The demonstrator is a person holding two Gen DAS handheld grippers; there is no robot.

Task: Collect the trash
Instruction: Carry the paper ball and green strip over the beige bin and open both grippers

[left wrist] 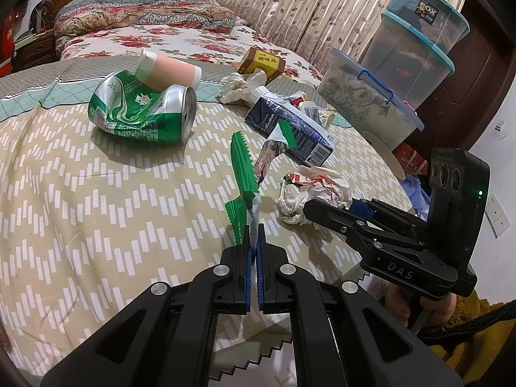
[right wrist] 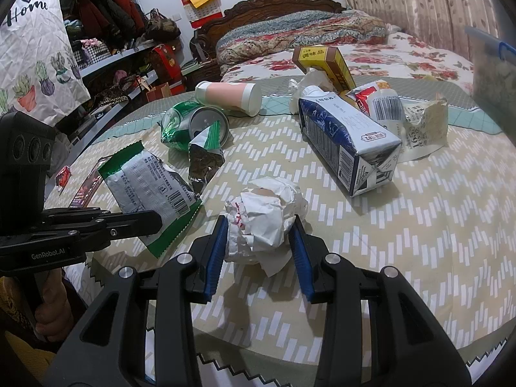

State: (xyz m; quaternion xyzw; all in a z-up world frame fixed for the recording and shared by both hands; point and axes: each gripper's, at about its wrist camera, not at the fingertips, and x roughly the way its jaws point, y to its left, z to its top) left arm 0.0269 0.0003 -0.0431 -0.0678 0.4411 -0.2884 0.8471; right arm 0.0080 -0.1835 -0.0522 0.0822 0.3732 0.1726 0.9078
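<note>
My left gripper [left wrist: 257, 235] is shut on the edge of a green and silver snack wrapper [left wrist: 246, 174], which stands up off the round table; the wrapper also shows in the right wrist view [right wrist: 151, 183]. My right gripper [right wrist: 259, 235] has its blue pads [right wrist: 216, 248] pressed against both sides of a crumpled white paper ball [right wrist: 261, 216], also seen in the left wrist view [left wrist: 309, 193]. A crushed green can [left wrist: 145, 109], a pink cup on its side [left wrist: 169, 71], a blue milk carton [right wrist: 348, 145], a yellow box [right wrist: 322, 59] and more wrappers [right wrist: 419, 122] lie farther back.
The table has a patterned cloth [left wrist: 80, 193] and stands by a floral bed [left wrist: 167, 38]. Stacked plastic storage bins [left wrist: 403, 58] stand at the right. Shelves of clothes and bags [right wrist: 113, 32] stand at the left. A small red scrap [right wrist: 63, 174] lies near the table's left edge.
</note>
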